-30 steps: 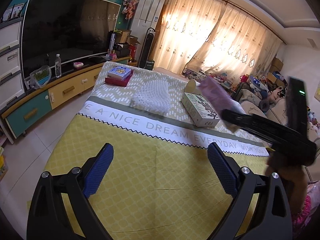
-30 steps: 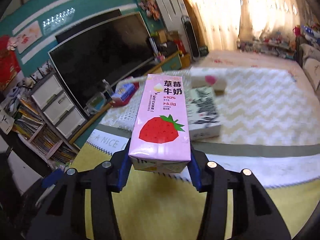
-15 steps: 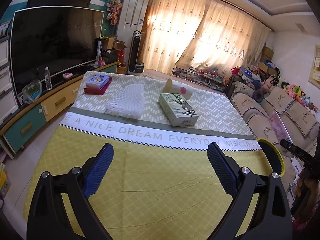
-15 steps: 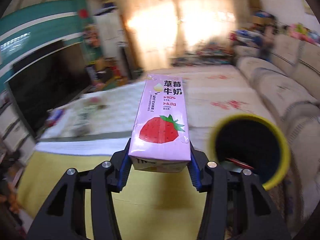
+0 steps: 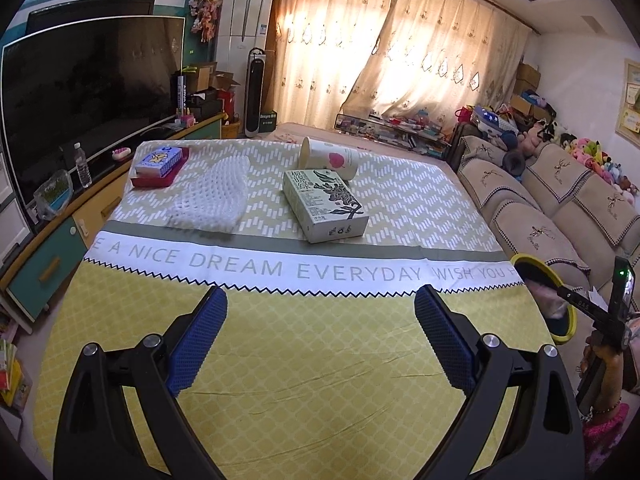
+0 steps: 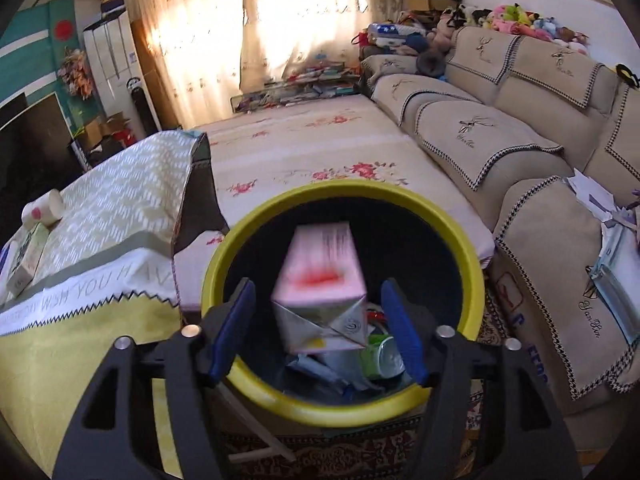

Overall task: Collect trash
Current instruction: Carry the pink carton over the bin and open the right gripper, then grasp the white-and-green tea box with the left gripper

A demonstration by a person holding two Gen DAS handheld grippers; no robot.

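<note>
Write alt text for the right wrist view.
A blurred pink strawberry milk carton drops free between the just-opened fingers of the right gripper into a yellow-rimmed trash bin already holding trash. A beige sofa stands behind, a cloth-covered table to the left.

Pink carton [image 6: 320, 276] motion-blurred, print unreadable; hides part of bin [image 6: 460, 240] contents.

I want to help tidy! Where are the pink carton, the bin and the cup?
Pink carton [image 6: 320, 276], right wrist view, its pink side face.
Bin [image 6: 466, 252], right wrist view, its yellow rim.
Cup [image 5: 334, 159], left wrist view, its side by the pink mark.
</note>
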